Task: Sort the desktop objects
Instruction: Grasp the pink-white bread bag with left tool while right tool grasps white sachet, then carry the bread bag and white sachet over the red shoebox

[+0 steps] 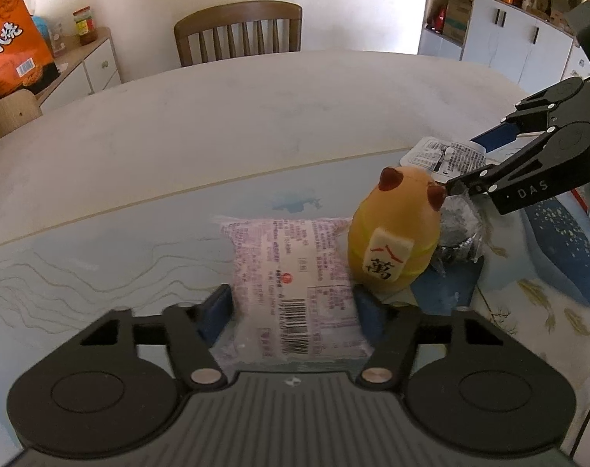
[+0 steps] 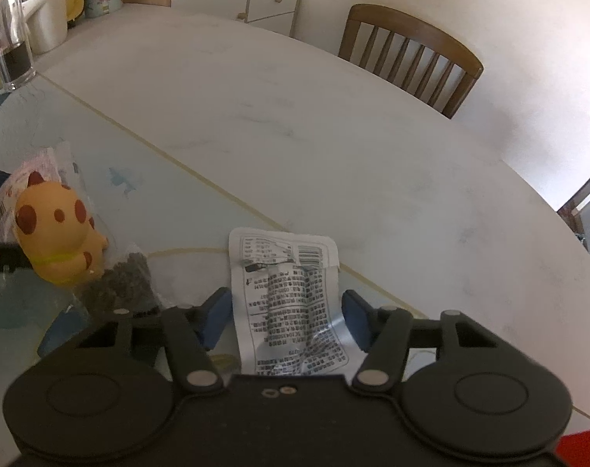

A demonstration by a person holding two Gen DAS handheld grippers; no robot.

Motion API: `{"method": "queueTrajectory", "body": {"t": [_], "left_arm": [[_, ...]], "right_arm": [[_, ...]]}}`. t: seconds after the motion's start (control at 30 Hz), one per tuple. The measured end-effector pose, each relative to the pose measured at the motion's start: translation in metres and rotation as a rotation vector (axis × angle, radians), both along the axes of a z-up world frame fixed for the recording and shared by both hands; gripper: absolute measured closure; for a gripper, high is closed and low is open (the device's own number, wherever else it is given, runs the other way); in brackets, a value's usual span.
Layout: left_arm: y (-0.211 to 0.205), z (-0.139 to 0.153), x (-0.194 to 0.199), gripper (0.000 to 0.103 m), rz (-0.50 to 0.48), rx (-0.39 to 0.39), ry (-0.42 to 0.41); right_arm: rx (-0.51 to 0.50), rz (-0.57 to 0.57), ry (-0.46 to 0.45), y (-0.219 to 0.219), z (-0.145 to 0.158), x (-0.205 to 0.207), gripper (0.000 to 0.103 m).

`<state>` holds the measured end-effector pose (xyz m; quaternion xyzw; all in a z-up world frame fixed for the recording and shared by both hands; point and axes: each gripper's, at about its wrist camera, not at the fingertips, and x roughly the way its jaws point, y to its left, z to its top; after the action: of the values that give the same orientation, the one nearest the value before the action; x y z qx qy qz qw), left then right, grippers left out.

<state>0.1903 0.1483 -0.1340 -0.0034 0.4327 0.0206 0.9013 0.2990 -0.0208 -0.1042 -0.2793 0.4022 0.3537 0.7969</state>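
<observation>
The pink packet (image 1: 295,284) is thin, slightly frosted plastic film with printed text and a barcode. The yellow cat figure (image 1: 394,233) looks like smooth, soft-sheen rubber or vinyl. The white sachet (image 2: 291,299) is crinkled, glossy foil-like film. A clear plastic bag (image 2: 120,288) holds dark, rough granules. The table (image 2: 334,136) top is pale, matt, stone-like, and the mat (image 1: 100,264) on it is glossy printed plastic. The chair (image 1: 238,31) is varnished brown wood.

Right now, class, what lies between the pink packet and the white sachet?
The yellow cat toy stands between the pink packet and the white sachet, with a clear bag of dark bits beside it; the left wrist view shows this.
</observation>
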Motion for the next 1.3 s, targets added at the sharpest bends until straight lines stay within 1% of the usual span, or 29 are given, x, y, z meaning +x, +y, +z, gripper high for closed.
{"method": "queueTrajectory", "body": {"t": [0.1,0.5,0.9,1.1,1.3], "left_arm": [[0.001,0.001,0.000,0.044,-0.003,0.005,0.000],[0.007,0.017,-0.004,0.048,0.014,0.003,-0.024],[0.008,0.045,-0.019,0.048,0.034,0.004,-0.063],[0.002,0.060,-0.027,0.048,0.022,0.007,-0.093],[-0.014,0.078,-0.035,0.048,-0.005,0.006,-0.128]], "right_arm": [[-0.010,-0.012,0.000,-0.003,0.001,-0.002,0.042],[0.028,-0.065,-0.021,-0.022,0.025,-0.019,0.042],[0.071,-0.115,-0.039,-0.047,0.055,-0.039,0.042],[0.096,-0.136,-0.037,-0.058,0.069,-0.053,0.042],[0.131,-0.155,-0.035,-0.069,0.084,-0.064,0.042]]}}
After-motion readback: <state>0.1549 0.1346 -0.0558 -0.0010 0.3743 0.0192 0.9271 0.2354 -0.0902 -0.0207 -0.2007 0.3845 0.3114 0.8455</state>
